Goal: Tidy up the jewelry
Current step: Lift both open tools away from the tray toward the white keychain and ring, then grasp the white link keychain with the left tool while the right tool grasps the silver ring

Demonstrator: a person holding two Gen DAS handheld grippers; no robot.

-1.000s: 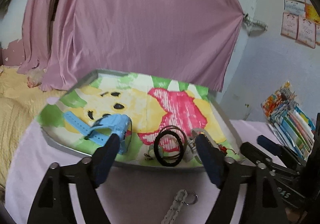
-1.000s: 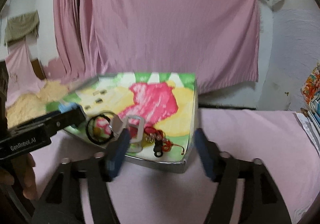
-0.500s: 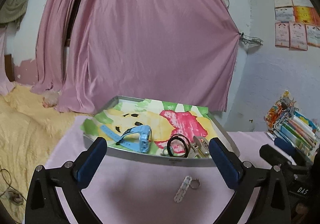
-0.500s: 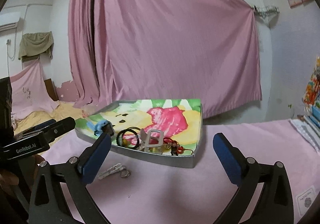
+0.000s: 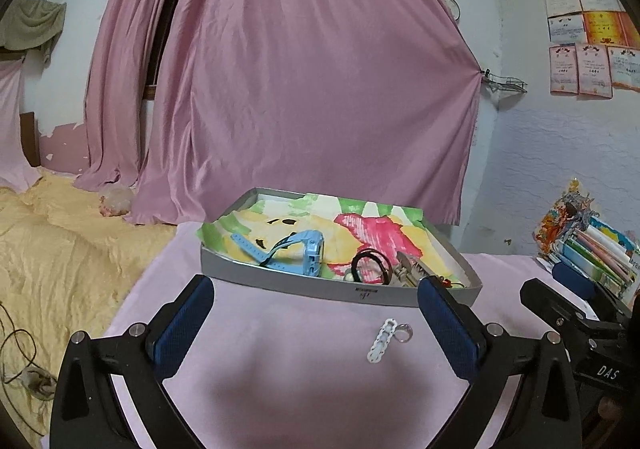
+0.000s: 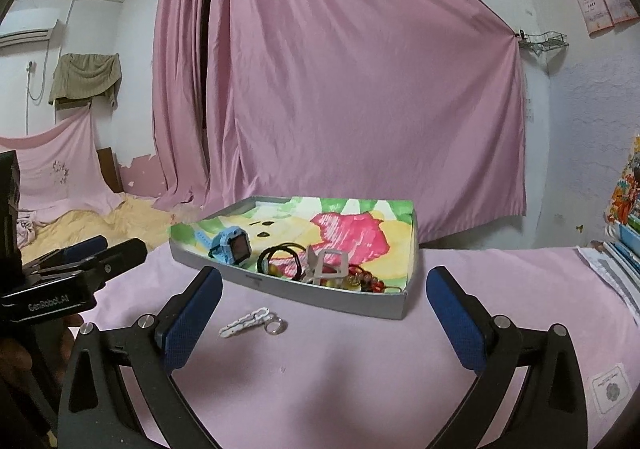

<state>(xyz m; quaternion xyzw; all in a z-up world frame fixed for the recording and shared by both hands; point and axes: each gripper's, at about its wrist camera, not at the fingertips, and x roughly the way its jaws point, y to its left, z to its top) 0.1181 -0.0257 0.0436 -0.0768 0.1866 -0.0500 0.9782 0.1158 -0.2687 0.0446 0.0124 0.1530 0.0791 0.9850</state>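
Left gripper [image 5: 316, 323]: jaws spread wide, empty.
Right gripper [image 6: 324, 313]: likewise apart, empty.
White clip [image 5: 382, 341]: on the pink cloth [image 5: 280, 369], long axis pointing toward the tray [image 5: 304, 287].
Ring [image 5: 403, 332]: touching the clip's far end.

"GenRobot.AI" is showing in white on the left gripper [image 6: 100, 261] body, off to the right gripper's left. "DAS" is showing on the right gripper [image 5: 560, 289] body, right of the left gripper.
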